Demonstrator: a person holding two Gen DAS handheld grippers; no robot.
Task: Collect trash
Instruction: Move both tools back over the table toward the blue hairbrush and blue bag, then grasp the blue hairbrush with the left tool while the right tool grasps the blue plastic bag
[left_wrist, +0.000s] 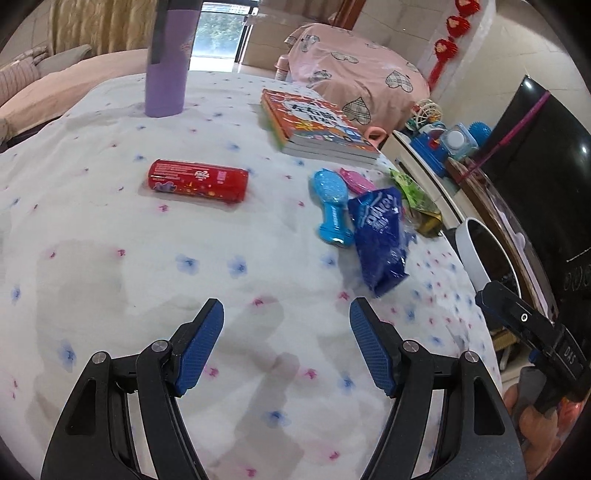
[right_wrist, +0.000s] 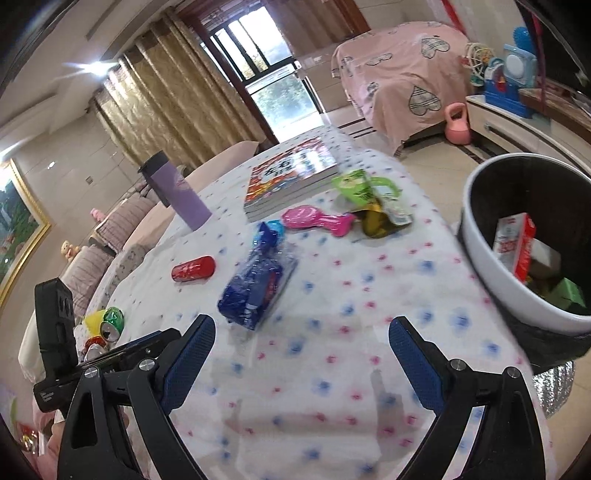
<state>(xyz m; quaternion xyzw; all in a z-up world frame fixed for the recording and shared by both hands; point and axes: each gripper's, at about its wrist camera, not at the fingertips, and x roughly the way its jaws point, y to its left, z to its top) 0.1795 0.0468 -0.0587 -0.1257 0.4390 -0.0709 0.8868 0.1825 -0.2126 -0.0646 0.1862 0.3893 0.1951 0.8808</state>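
Here, in the left wrist view, the left gripper (left_wrist: 286, 343) hangs over the flowered cloth of the worktop (left_wrist: 110, 302) with its fingers (left_wrist: 199, 347) spread apart and nothing between them; ahead lie a red can (left_wrist: 197, 180) on its side, a blue brush (left_wrist: 332, 206) and, just beside it, a blue snack bag (left_wrist: 380, 236); a green wrapper (left_wrist: 413, 192) sits near the worktop's right edge, a book (left_wrist: 317, 125) and a purple bottle (left_wrist: 168, 62) stand farther back; the white rim of the bin (left_wrist: 472, 251) shows past the edge, with part of the right gripper (left_wrist: 517, 317) in front of it.

In the right wrist view, the right gripper's fingers (right_wrist: 417, 365) stand wide and empty above the cloth; the snack bag lies just ahead, blurred, the can to its left, a pink brush (right_wrist: 317, 219) and the green wrapper beyond; the bin (right_wrist: 495, 280) stands off the worktop to the right, holding a red-and-white carton (right_wrist: 515, 245) and other scraps; crushed cans (right_wrist: 107, 325) lie at the left edge.
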